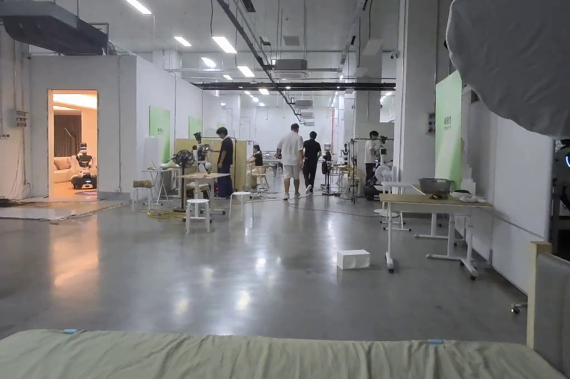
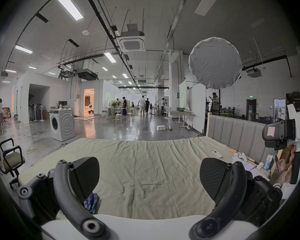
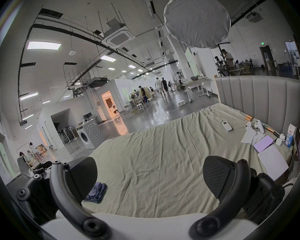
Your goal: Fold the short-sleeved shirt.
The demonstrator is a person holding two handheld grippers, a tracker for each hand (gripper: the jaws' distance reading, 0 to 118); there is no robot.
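Both my claws hang released over the bed, nothing between their jaws: my left gripper (image 2: pixel 150 179) and my right gripper (image 3: pixel 150 178) each show their pads spread wide apart. Just past my left-side jaw lies the shirt (image 3: pixel 97 192), a crumpled blue heap on the near part of the pale green sheet (image 2: pixel 145 160), toward the left edge; from the left gripper view it peeks out behind the jaw (image 2: pixel 91 203). I judge the folding hasn't begun. This is the step of reaching and spreading: I need to bring both claws down to that heap, find two edges, and lay it flat before any fold.

Farther off to the right, near the grey padded headboard (image 3: pixel 260 98), lie a white remote (image 3: pixel 227 126), a game controller (image 3: pixel 256 125) and a tablet (image 3: pixel 263 146), well apart from the shirt. Beyond the bed stands a washing machine (image 2: pixel 62 125) on the shiny floor, and people walk deep in the hall.

Much of the shirt is hidden by my jaw; I cannot make out sleeves or collar.
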